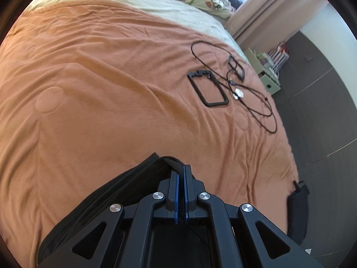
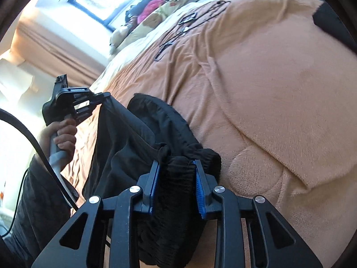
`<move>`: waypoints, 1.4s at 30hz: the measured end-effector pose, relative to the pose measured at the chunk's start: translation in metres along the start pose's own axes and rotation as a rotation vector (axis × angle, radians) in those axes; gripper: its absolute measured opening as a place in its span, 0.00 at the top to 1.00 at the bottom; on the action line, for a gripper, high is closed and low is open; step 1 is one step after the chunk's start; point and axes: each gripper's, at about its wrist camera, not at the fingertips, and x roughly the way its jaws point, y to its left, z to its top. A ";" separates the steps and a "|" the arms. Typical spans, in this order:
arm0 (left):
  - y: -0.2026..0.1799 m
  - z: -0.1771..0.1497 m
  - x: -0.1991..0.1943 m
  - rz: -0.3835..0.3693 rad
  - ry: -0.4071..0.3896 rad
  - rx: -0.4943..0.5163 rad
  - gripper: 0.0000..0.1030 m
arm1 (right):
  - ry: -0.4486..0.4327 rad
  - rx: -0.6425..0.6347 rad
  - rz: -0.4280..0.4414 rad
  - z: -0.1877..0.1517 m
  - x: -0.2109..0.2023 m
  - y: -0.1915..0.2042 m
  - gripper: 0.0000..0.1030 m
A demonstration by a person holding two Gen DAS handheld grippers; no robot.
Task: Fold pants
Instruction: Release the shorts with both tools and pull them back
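Both grippers are clamped on black pants: right gripper at the bunched waistband, left gripper pinching fabric further along the pants from that waistband.

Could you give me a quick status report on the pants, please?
Left gripper shut on black pants. Right gripper clamped on bunched waistband. Cables lie farther up the bed, clear.

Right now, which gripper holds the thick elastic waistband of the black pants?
The right gripper: gathered waistband fills its jaws. The left gripper pinches only a thin edge.
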 end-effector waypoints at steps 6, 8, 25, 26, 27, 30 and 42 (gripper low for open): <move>-0.004 0.008 0.030 0.009 0.015 0.010 0.97 | -0.023 0.058 -0.020 0.004 0.006 -0.008 0.75; -0.004 0.009 0.038 0.011 0.021 0.012 0.96 | -0.030 0.072 -0.037 0.004 0.006 -0.009 0.75; 0.027 -0.008 -0.051 0.127 -0.041 0.094 0.25 | 0.002 0.135 -0.029 -0.018 -0.030 -0.015 0.25; 0.031 -0.011 -0.056 0.132 -0.038 0.093 0.25 | 0.008 0.137 -0.025 -0.019 -0.032 -0.014 0.25; 0.038 -0.017 -0.064 0.134 -0.037 0.089 0.25 | 0.017 0.140 -0.023 -0.021 -0.034 -0.015 0.25; 0.050 -0.032 -0.081 0.144 -0.032 0.099 0.25 | 0.043 0.149 -0.013 -0.023 -0.037 -0.017 0.25; 0.094 -0.089 -0.130 0.163 0.008 0.116 0.25 | 0.094 0.159 0.023 -0.030 -0.046 -0.018 0.25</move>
